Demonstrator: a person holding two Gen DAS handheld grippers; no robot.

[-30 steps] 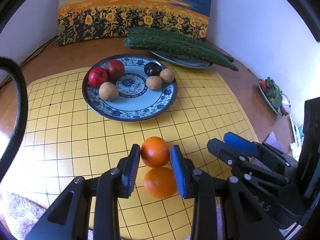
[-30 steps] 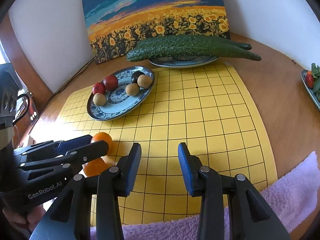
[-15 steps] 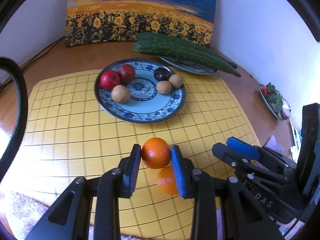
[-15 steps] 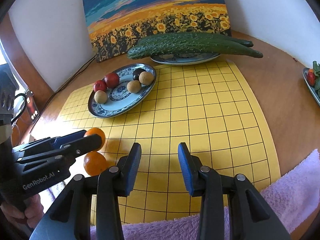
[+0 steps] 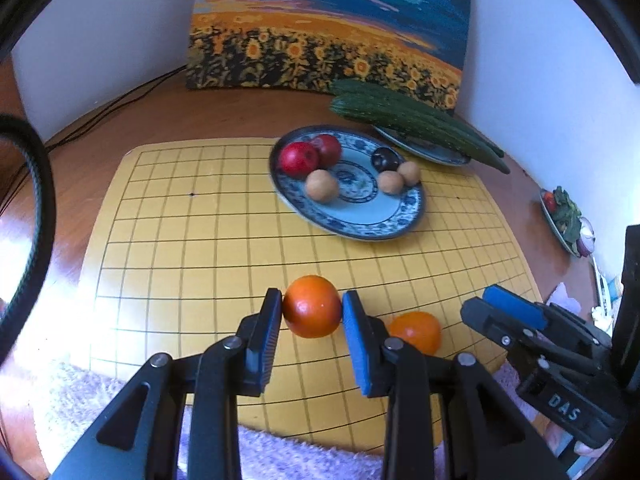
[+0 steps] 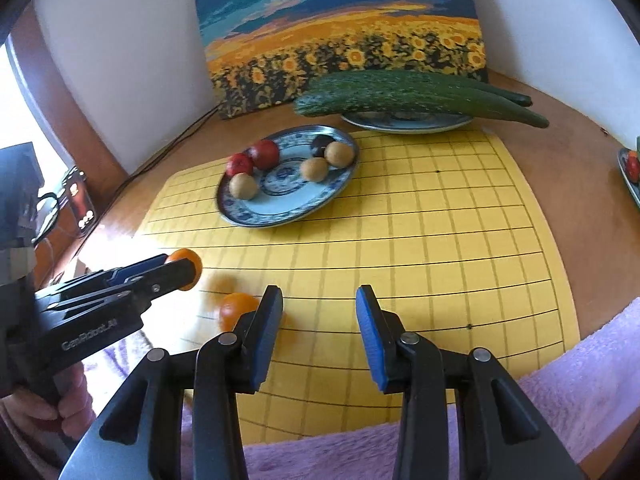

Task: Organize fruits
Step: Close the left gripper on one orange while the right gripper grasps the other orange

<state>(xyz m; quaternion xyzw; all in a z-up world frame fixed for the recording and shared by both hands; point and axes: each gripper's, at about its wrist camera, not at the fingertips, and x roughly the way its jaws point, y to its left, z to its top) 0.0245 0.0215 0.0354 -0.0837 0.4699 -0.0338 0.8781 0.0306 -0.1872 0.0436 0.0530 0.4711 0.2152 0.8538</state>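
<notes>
The left claw (image 5: 312, 312) is clamped on an orange (image 5: 312, 306), its blue pads pressed against both sides of the fruit, which is lifted clear of the yellow grid mat (image 5: 200, 240). A second orange (image 5: 416, 332) lies on the mat just beside the left claw's right finger, at about four o'clock from the held one. The right claw (image 6: 319, 320) hangs with its jaws spread apart and nothing between them, low over the near part of the mat; in its own view the loose orange (image 6: 234, 312) sits just left of its left finger.

At about one o'clock from the held orange, well apart from it, a blue-patterned plate (image 5: 360, 228) rests on the mat. It carries two red apples (image 5: 298, 158), a dark plum (image 5: 383, 159) and three brown round fruits (image 5: 321, 186). Beyond it, a smaller plate (image 5: 424, 152) holds two long cucumbers (image 5: 404, 118) that overhang its rim. A sunflower painting (image 5: 328, 28) leans against the wall at twelve o'clock, on the wooden worktop (image 5: 224, 112). A lilac towel (image 6: 560, 400) lies along the mat's near edge.
</notes>
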